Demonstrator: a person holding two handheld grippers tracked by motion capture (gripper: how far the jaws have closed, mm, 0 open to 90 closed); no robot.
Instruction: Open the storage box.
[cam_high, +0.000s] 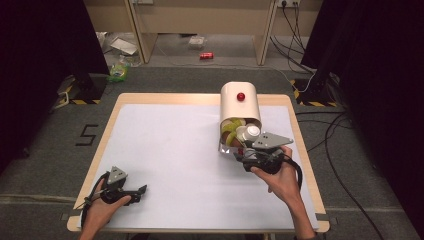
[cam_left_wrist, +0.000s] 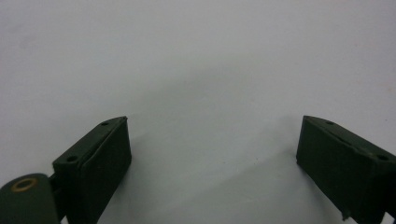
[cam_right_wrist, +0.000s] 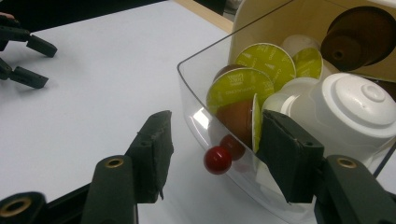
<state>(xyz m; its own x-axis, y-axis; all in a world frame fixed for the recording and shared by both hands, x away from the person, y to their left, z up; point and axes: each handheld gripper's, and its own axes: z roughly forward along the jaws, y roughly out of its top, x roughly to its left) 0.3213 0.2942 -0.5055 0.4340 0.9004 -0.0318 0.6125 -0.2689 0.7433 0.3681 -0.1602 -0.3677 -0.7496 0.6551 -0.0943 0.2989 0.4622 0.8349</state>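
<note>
The right tongs (cam_right_wrist: 215, 135) stood apart, one jaw outside the clear drawer (cam_right_wrist: 196, 100) and one over its inside, pressing on nothing. The drawer's red knob (cam_right_wrist: 217, 159) sat between them, untouched. The left tongs (cam_left_wrist: 212, 140) gaped wide over bare white mat (cam_left_wrist: 196, 56).

In the drawer lay three green-lidded capsules (cam_right_wrist: 239, 85), at least two white capsules (cam_right_wrist: 348, 105) and one brown capsule (cam_right_wrist: 357, 35) farther back at 1 o'clock. There was one cream dispenser (cam_high: 239, 102), with a second red knob (cam_high: 241, 96) on its top.

From above, the right tongs (cam_high: 244, 154) were at 4 o'clock from the table's middle and the dispenser at 1 o'clock, reaching to the table's (cam_high: 165, 98) far edge. The left tongs (cam_high: 141, 192) lay at 7 o'clock near the front edge. The mat's middle and left lay open between the two tongs.
</note>
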